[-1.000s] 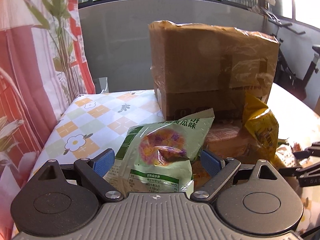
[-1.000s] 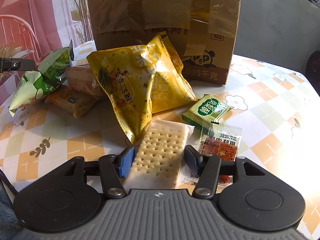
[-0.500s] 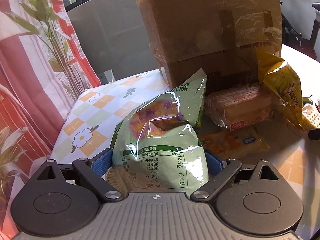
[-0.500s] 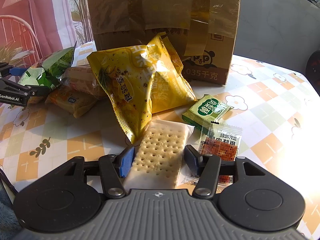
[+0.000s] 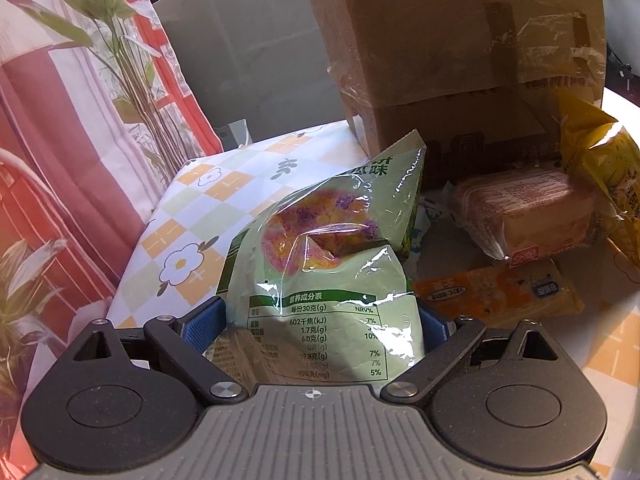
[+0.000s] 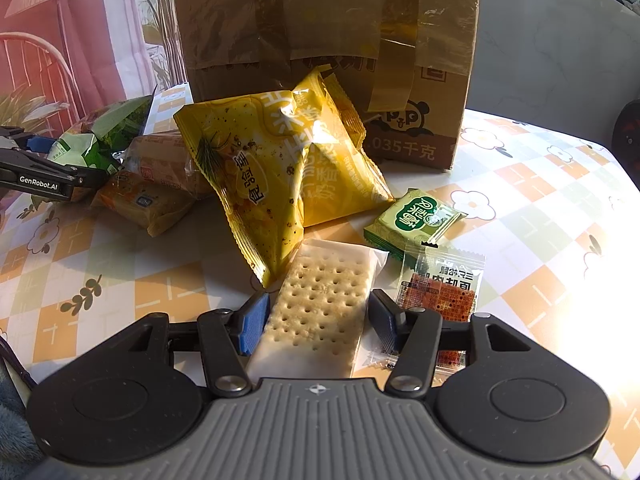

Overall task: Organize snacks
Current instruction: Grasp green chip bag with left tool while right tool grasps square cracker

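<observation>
My left gripper (image 5: 320,328) is shut on a green snack bag (image 5: 320,280), whose lower part fills the space between the blue pads. The bag hangs low over the checked tablecloth (image 5: 208,200), left of the snack pile. In the right wrist view the same bag (image 6: 108,132) shows at the far left. My right gripper (image 6: 318,320) is shut on a clear packet of pale crackers (image 6: 320,304) that lies flat on the table. A big yellow snack bag (image 6: 280,168) leans just beyond the crackers.
A taped cardboard box (image 6: 320,40) stands behind the pile. A wrapped bread pack (image 5: 520,216) rests on an orange packet (image 5: 500,292). A small green packet (image 6: 416,220) and a red-printed sachet (image 6: 444,284) lie right of the crackers. A curtain (image 5: 60,160) hangs past the table's left edge.
My left gripper has sunk and tipped downward with the green bag, closer to the table and the pile. The right gripper and the cracker packet have not moved.
</observation>
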`<state>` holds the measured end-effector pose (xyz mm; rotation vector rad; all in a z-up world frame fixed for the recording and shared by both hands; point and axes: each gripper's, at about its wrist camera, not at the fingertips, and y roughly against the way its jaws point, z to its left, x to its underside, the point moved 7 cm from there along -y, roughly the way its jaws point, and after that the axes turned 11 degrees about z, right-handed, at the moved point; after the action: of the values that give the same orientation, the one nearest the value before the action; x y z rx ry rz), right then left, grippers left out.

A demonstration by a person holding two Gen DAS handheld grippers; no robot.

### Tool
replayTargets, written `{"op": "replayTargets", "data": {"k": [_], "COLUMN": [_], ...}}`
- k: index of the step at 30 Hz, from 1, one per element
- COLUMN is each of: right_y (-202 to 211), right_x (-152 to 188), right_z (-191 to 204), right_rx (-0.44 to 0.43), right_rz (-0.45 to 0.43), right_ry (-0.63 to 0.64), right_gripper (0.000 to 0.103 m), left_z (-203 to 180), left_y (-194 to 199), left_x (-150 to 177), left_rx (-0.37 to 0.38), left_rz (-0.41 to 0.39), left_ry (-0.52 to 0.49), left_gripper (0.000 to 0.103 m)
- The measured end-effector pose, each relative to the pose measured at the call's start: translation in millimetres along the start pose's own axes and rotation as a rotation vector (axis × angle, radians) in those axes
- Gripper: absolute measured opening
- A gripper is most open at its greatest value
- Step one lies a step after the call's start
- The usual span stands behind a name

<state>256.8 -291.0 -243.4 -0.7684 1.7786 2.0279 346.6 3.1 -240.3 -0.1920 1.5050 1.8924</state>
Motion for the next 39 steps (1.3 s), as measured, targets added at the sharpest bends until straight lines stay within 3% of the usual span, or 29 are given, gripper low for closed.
{"op": "replayTargets", "data": {"k": [2, 5, 9, 14, 21, 30, 39], "right_y": [0.1, 0.4, 1.4, 4.8, 12.8, 26.9, 8.7], "right_x": [0.1, -0.2, -0.3, 0.9, 0.7, -0.5, 7.4], "right_z": [0.1, -0.8, -3.0, -6.4, -10.2, -13.4, -4.3], "right_rx": [-0.001, -0.007, -0.017, -0.049, -0.067, -0.095, -0.036], "right_rz": [0.000, 0.000, -0.001, -0.004, -0.028, -0.058, 0.019], "right_ry": [0.000, -0.007, -0.028, -0.061, -0.081, -0.109, -0.038], "right_gripper": [0.058, 0.058, 0.055, 0.053, 0.052, 0.049, 0.053], "left_z": [2.7, 4.8, 15.0, 28.4, 31.3, 23.1, 4.7], "left_y": [-4.3, 1.8, 15.8, 30.6, 64.0, 82.4, 85.4], "left_x": [0.3, 1.8, 7.4, 17.4, 24.5, 17.6, 18.2], "left_rx": [-0.050, -0.045, 0.052, 0.148, 0.188, 0.254, 0.294], "left_rz": [0.043, 0.039, 0.007, 0.007, -0.049, -0.085, -0.086], "left_ry": [0.009, 0.033, 0.119, 0.227, 0.320, 0.347, 0.342], "left_gripper": [0.094, 0.078, 0.072, 0.071, 0.071, 0.071, 0.071]}}
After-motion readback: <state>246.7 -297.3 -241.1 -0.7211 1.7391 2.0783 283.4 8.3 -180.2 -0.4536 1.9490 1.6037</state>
